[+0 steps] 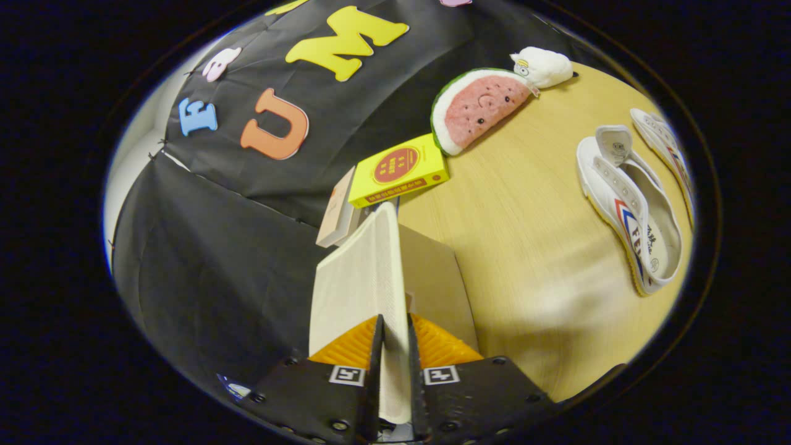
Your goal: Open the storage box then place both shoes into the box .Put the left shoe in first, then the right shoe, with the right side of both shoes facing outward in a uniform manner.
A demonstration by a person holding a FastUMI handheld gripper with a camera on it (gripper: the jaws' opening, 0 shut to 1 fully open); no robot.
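My gripper (393,324) is shut on the thin edge of the storage box's pale lid (355,278), which runs on edge straight ahead from between the fingers. Beside the lid, to its right, a beige panel of the box (435,278) rests on the wooden table (531,247). Two white canvas shoes lie on the table well off to the right of the fingers. The nearer shoe (630,204) shows red and blue stripes on its side and its tongue is pulled up. The other shoe (664,145) lies just past it, partly cut off.
A yellow box (398,170) and a beige book (337,210) stand just beyond the lid's far end, against the booth's black cloth wall. A watermelon-slice plush (479,108) and a small white plush (544,67) lie farther back on the table.
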